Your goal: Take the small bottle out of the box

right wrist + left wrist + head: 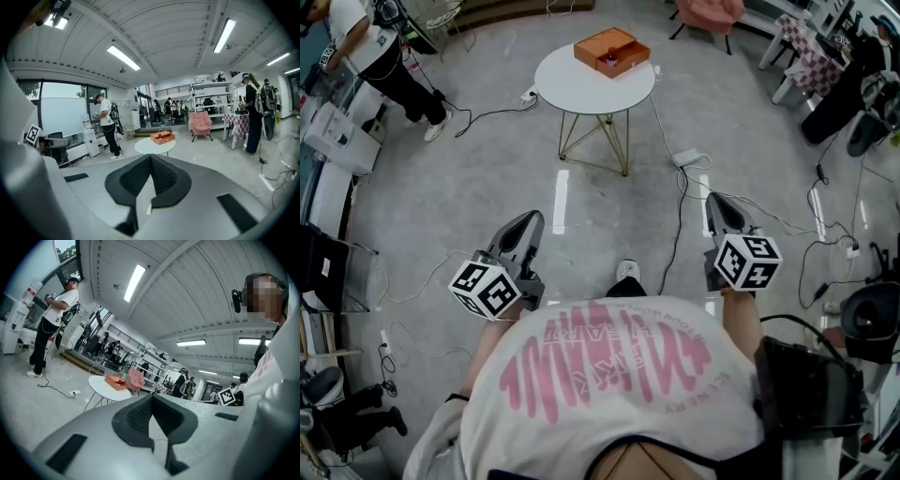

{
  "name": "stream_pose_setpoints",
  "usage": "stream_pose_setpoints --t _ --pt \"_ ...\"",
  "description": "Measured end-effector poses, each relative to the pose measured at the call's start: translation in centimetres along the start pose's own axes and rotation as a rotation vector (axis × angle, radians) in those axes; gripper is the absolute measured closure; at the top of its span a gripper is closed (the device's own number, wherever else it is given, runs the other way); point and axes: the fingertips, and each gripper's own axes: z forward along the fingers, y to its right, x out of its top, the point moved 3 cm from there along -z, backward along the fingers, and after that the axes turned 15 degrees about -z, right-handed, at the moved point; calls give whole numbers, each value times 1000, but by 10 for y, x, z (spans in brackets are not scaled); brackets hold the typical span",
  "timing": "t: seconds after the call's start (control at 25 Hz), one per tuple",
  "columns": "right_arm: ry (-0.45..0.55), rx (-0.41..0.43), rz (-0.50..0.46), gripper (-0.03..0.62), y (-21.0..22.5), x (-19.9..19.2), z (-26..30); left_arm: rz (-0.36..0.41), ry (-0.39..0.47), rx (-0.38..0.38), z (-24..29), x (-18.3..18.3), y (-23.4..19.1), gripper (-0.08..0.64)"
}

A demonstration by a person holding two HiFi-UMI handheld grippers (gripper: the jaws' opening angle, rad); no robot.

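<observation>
An orange box (605,52) with its drawer pulled open stands on the far side of a round white table (572,89), well ahead of me. A small dark-red thing (610,63) shows in the drawer; I cannot make out its shape. Both grippers are held over the grey floor, far short of the table. My left gripper (532,220) is at the left and my right gripper (715,199) at the right, both pointing toward the table. Each has its jaws together with nothing between them. The box (162,137) also shows small in the right gripper view, beyond the jaw tips.
Cables (680,187) and a power strip (686,157) lie on the floor between me and the table. A person (384,56) stands at the far left beside white cabinets (337,141). A pink chair (708,14) and a checkered table (806,47) stand at the back.
</observation>
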Motion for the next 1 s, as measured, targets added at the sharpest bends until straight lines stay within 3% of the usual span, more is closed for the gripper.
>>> stream_pose_setpoints --t 0.48,0.72,1.0 --pt "47 14 -32 588 83 49 87 30 43 32 98 52 -17 552" --pt "36 24 -36 588 119 54 126 46 58 44 147 68 -27 552" --pt "7 57 -59 588 145 56 162 12 56 77 193 72 -44 552"
